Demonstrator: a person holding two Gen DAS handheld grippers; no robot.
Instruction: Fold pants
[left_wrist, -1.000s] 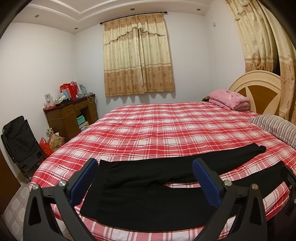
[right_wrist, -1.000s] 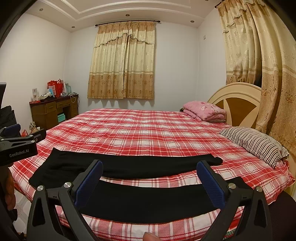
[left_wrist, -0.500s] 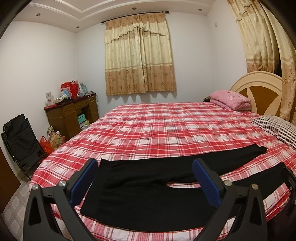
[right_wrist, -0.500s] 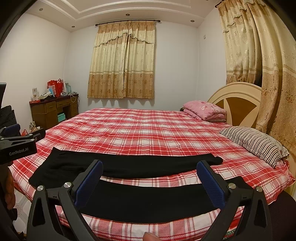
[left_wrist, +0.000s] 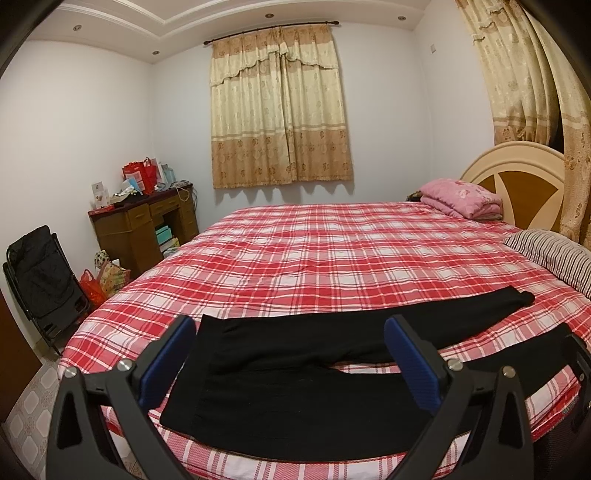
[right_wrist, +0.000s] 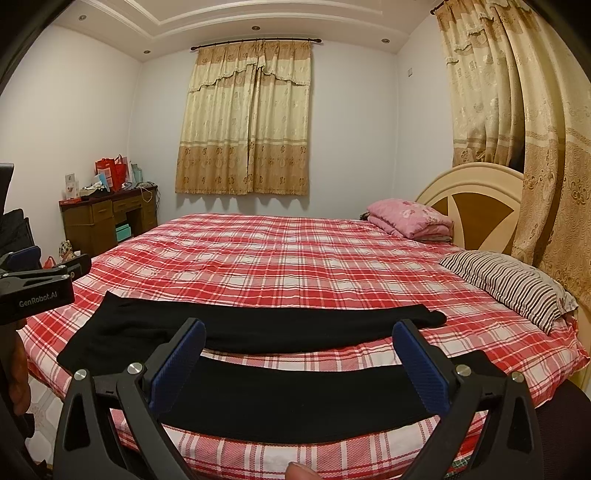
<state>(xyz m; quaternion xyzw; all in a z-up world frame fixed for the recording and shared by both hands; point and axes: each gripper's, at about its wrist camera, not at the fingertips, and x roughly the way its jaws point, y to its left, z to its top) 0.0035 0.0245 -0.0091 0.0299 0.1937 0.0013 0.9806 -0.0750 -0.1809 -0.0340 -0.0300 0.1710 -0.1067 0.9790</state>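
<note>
Black pants (left_wrist: 280, 384) lie flat along the near edge of the red plaid bed (left_wrist: 332, 258), waist to the left, both legs spread apart and running right. In the right wrist view the pants (right_wrist: 295, 395) show as two long leg strips. My left gripper (left_wrist: 290, 363) is open and empty, held above the waist and crotch area. My right gripper (right_wrist: 299, 367) is open and empty, held above the near leg. The left gripper's body (right_wrist: 35, 291) shows at the left edge of the right wrist view.
A striped pillow (right_wrist: 513, 284) and a folded pink blanket (right_wrist: 410, 218) lie at the headboard (right_wrist: 476, 206) on the right. A wooden desk (left_wrist: 144, 225) with bags and a black folding chair (left_wrist: 44, 284) stand at the left wall. Curtains (right_wrist: 535, 147) hang close on the right.
The left wrist view has shifted slightly, with the room sliding a little right and down. The right gripper and the pants have not moved.
</note>
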